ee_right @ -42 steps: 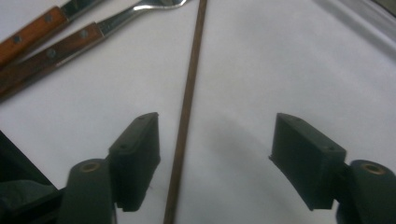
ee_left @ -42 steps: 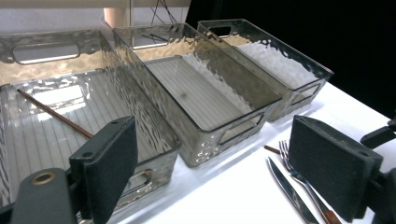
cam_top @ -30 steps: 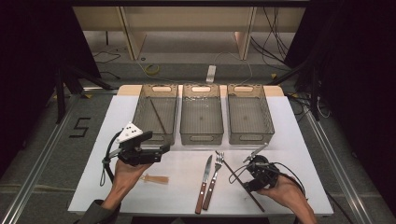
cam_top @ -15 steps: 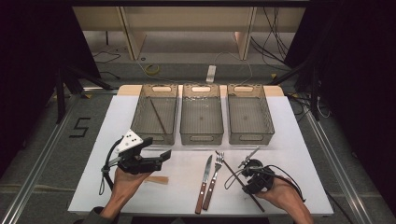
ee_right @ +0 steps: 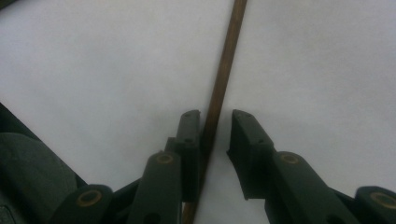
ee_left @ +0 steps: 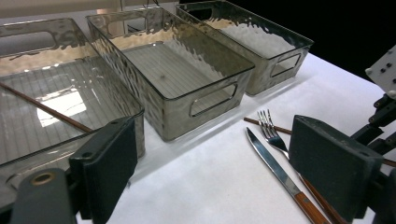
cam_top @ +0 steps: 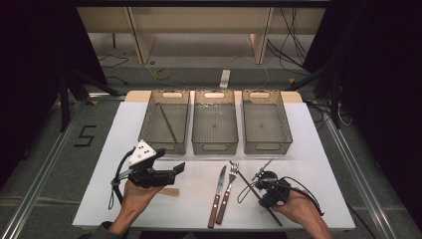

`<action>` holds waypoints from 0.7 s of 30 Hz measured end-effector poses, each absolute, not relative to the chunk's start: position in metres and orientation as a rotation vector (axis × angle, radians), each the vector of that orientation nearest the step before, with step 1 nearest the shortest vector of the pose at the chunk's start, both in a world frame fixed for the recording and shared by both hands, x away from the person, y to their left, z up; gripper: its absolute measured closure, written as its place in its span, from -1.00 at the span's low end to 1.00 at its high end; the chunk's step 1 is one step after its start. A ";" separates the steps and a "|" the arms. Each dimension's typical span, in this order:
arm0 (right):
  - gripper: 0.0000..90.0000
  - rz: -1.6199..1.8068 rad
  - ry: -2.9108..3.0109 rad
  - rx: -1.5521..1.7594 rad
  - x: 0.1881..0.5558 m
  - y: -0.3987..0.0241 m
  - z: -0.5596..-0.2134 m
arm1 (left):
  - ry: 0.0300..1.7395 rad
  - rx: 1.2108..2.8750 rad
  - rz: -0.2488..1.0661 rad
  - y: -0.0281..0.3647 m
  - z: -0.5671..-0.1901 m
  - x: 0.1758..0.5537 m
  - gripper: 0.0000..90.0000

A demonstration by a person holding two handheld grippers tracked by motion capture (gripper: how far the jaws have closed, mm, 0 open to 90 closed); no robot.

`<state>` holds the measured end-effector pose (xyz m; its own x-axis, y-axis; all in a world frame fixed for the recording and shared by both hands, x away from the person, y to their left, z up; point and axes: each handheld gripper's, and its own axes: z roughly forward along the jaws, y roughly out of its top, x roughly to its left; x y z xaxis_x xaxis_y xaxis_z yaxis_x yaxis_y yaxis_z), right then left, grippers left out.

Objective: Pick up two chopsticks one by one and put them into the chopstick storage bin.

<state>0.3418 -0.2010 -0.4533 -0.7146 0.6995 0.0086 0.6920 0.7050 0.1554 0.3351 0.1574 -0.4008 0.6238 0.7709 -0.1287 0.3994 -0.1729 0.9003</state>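
A white surface (cam_top: 308, 149) is carrying everything, with dark floor lying around it. Along its far edge three clear plastic bins are standing side by side: the left bin (cam_top: 149, 130) is holding a thin brown stick lying slantwise on its floor, the middle bin (cam_top: 196, 130) and the right bin (cam_top: 286, 130) are sitting just beside it in a row.

Nearer the person, the left gripper (cam_top: 175, 170) is hovering above the surface in the left hand (cam_top: 135, 196), pointing toward the cutlery, its grey three-cornered plate on top. In the left gripper view its jaws are standing wide apart with nothing between them. A small flat wooden piece (cam_top: 169, 191) is lying on the surface just under this gripper.

The right gripper (ee_right: 215, 122) is pointing down at the surface in the right hand (cam_top: 298, 209), and its jaws have just been closing. They are sitting narrowly apart with a chopstick (ee_right: 224, 70) between them; one pad is touching the stick, the other is standing a little off, so it is not yet clamped. The chopstick (cam_top: 256, 191) is lying flat on the surface, slanting from beside the fork toward the near right edge.

A knife (cam_top: 217, 201) and a fork (cam_top: 228, 191), both wooden-handled, are lying side by side, just left of the chopstick.
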 end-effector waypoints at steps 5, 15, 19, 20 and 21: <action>0.76 0.205 2.844 1.160 0.343 -0.200 -0.453 | 0.951 1.787 0.435 0.158 -0.401 0.335 -0.67; 0.86 0.167 2.823 1.233 0.345 -0.198 -0.453 | 0.936 1.790 0.437 0.157 -0.400 0.334 -0.66; 0.88 0.177 2.822 1.264 0.347 -0.200 -0.453 | 0.934 1.790 0.432 0.156 -0.400 0.334 -0.66; 0.89 0.178 2.827 1.265 0.347 -0.200 -0.453 | 0.932 1.791 0.431 0.156 -0.400 0.334 -0.66; 0.89 0.182 2.824 1.271 0.347 -0.201 -0.453 | 0.933 1.789 0.430 0.156 -0.400 0.334 -0.66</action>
<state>0.3474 -0.2008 -0.4530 -0.6635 0.7481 0.0123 0.7435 0.6573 0.1232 0.3340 0.1559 -0.4003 0.6352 0.7609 -0.1323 0.3938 -0.1718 0.9030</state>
